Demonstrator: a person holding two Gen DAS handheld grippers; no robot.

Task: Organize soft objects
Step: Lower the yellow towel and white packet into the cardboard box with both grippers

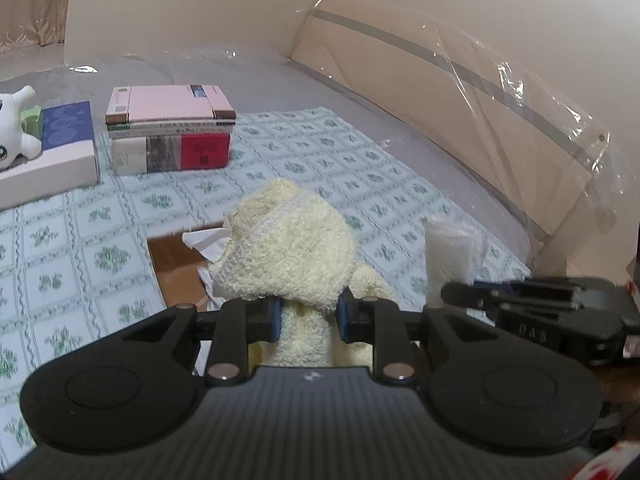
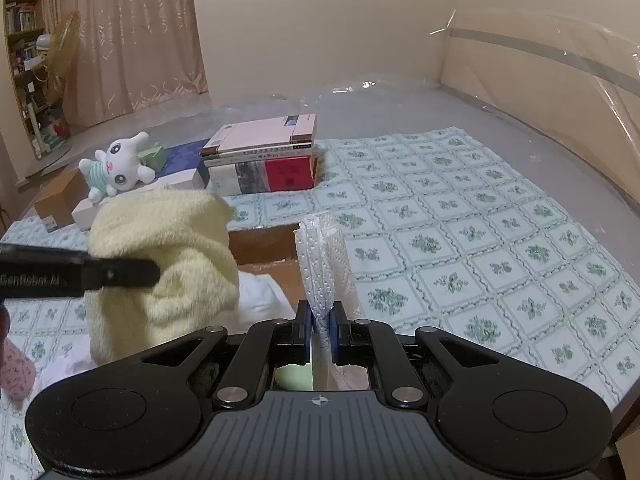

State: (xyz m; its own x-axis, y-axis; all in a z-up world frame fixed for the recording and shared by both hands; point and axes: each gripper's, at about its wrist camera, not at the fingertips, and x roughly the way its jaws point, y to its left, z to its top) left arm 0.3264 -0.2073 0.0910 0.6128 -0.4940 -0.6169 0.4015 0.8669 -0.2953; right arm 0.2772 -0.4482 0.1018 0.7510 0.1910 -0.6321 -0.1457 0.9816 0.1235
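A bunched pale yellow towel (image 1: 292,240) stands up between the blue pads of my left gripper (image 1: 310,316), which is shut on it. In the right wrist view the same towel (image 2: 168,248) hangs at the left, with the left gripper (image 2: 148,274) clamped across it. My right gripper (image 2: 320,328) is shut on a folded white dimpled cloth (image 2: 324,256) that stands upright from its jaws. That cloth (image 1: 448,256) and the right gripper (image 1: 452,294) also show at the right of the left wrist view. Both bundles hang over an open brown cardboard box (image 2: 264,240) holding white fabric (image 2: 260,296).
A green-patterned sheet (image 2: 460,240) covers the bed. A stack of books (image 2: 264,156) lies beyond the box, and a white plush cat (image 2: 116,168) rests on a blue and white box (image 1: 68,148). A pink sock (image 2: 16,372) lies at the left. A plastic-wrapped headboard (image 1: 480,92) runs along the right.
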